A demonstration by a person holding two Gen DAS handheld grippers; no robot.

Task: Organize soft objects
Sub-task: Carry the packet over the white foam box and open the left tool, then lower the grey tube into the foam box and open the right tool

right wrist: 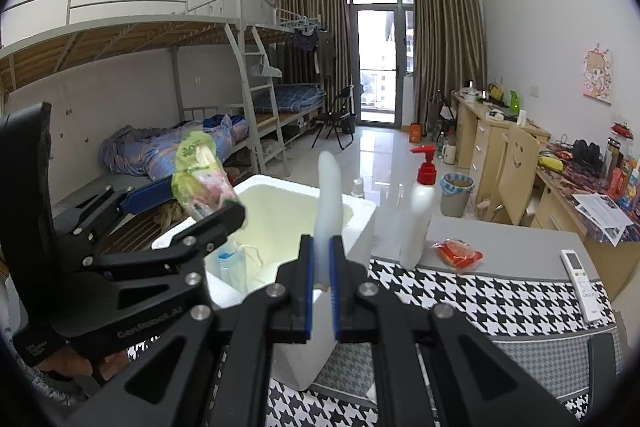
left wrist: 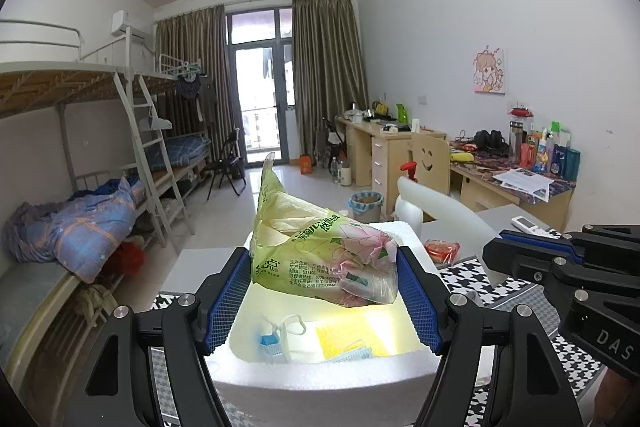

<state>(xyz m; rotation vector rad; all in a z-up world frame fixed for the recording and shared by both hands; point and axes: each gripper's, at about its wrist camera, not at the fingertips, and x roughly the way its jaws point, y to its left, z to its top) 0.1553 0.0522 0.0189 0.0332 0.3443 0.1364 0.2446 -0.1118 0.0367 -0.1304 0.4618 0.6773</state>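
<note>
Two grippers work over the white foam box (left wrist: pixel 320 375) at frame centre: the left gripper (left wrist: pixel 324 291) clenches a green tissue pack (left wrist: pixel 320 251) above its open interior. The right gripper (right wrist: pixel 321 291) grips the upright foam lid (right wrist: pixel 329 203) at the box's near rim, with face masks (left wrist: pixel 276 345) lying low inside.

One tissue pack (left wrist: pixel 320 251), one foam box (right wrist: pixel 276 211), one pump bottle (right wrist: pixel 418 215), one remote (right wrist: pixel 580 277), seemingly two face masks (left wrist: pixel 274 341).

tissue pack (left wrist: pixel 320 251): thin glossy crinkled plastic film
foam box (left wrist: pixel 320 367): matt white grainy polystyrene
lid (right wrist: pixel 329 211): smooth white foam
tablecloth (right wrist: pixel 480 291): woven houndstooth cloth
</note>
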